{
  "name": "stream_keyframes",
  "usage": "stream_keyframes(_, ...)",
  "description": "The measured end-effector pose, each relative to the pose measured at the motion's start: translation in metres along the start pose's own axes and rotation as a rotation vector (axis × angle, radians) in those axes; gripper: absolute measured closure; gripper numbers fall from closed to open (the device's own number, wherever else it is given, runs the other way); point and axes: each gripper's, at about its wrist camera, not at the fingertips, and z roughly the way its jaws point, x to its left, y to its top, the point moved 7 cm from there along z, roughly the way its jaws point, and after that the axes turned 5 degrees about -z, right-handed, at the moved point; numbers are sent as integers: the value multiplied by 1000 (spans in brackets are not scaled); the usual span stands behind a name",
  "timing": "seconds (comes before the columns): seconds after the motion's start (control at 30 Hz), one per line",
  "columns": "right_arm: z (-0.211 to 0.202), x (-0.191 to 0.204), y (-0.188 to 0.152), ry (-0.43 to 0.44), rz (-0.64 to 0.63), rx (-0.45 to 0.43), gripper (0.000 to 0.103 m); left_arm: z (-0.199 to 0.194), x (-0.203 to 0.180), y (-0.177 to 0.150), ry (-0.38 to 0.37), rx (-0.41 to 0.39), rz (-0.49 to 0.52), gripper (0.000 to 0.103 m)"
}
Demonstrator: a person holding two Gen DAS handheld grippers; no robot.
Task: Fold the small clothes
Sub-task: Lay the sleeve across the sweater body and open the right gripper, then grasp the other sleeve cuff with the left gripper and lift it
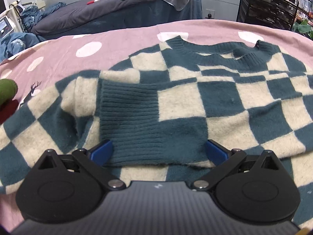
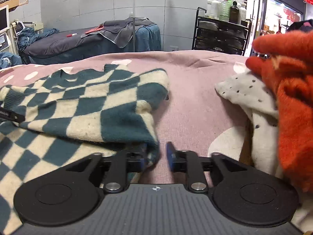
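A teal and cream checkered sweater lies on the pink bedspread, collar at the far side. One sleeve is folded across the body, its ribbed teal cuff pointing left. My left gripper is open, its blue pads either side of the cuff's near edge. In the right wrist view the sweater fills the left half. My right gripper is partly open at the sweater's right edge; the left pad is under the fabric, the right pad is on bare bedspread.
An orange fuzzy garment and a white dotted garment lie at the right. A green and red item sits at the left edge. Beyond the bed are a dark massage bed and a black shelf cart.
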Motion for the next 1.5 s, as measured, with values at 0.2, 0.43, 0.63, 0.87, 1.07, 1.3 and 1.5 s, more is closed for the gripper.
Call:
stream_keyframes(0.2, -47, 14, 23, -31, -25, -220, 34, 0, -1, 1, 6, 12, -2, 0)
stream_keyframes(0.43, 2, 44, 31, 136, -123, -141, 3, -1, -1, 0, 5, 5, 0, 0)
stream_keyframes(0.63, 27, 48, 9, 157, -98, 14, 0, 0, -1, 0, 2, 7, -1, 0)
stream_keyframes(0.87, -18, 50, 7, 231, 85, 72, 0, -3, 2, 0, -27, 15, -2, 0)
stream_keyframes(1.07, -70, 89, -20, 365, 42, 14, 0, -42, 23, -11, -56, -42, -97, 0)
stream_keyframes(1.3, -90, 126, -54, 392, -148, 23, 0, -103, 107, -61, 18, -167, -256, 0)
stream_keyframes(1.5, -88, 132, -53, 401, -130, 37, 0, -108, 198, -85, 113, -120, -520, 8)
